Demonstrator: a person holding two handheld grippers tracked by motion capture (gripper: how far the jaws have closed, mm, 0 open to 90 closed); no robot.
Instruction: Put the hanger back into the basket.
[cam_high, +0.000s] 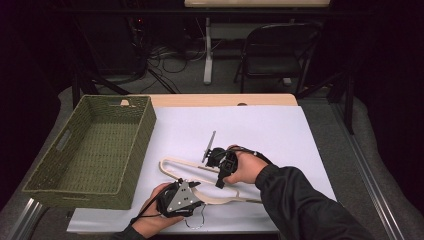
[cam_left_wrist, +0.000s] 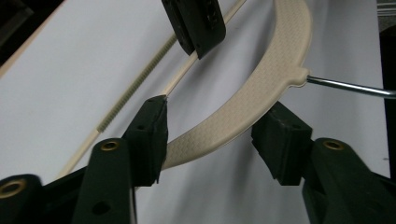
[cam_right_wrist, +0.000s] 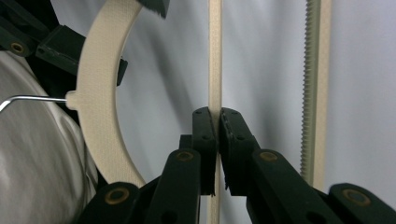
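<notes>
A cream plastic clothes hanger (cam_high: 227, 199) lies on the white sheet (cam_high: 265, 130) near the table's front edge. My left gripper (cam_high: 196, 189) reaches in from the front left. In the left gripper view its jaws (cam_left_wrist: 212, 135) straddle the hanger's broad curved arm (cam_left_wrist: 264, 77) beside the metal hook (cam_left_wrist: 350, 87); one pad touches the arm, while the other stands off with a gap. My right gripper (cam_high: 220, 180) comes from the right. In the right gripper view it (cam_right_wrist: 217, 122) is shut on the hanger's thin straight bar (cam_right_wrist: 215, 56).
A green woven basket (cam_high: 145, 131) stands at the left of the table, and nothing shows inside it. A ribbed second bar (cam_right_wrist: 312, 70) of the hanger runs parallel to the gripped one. A folding chair (cam_high: 280, 50) and cables sit on the floor beyond the table.
</notes>
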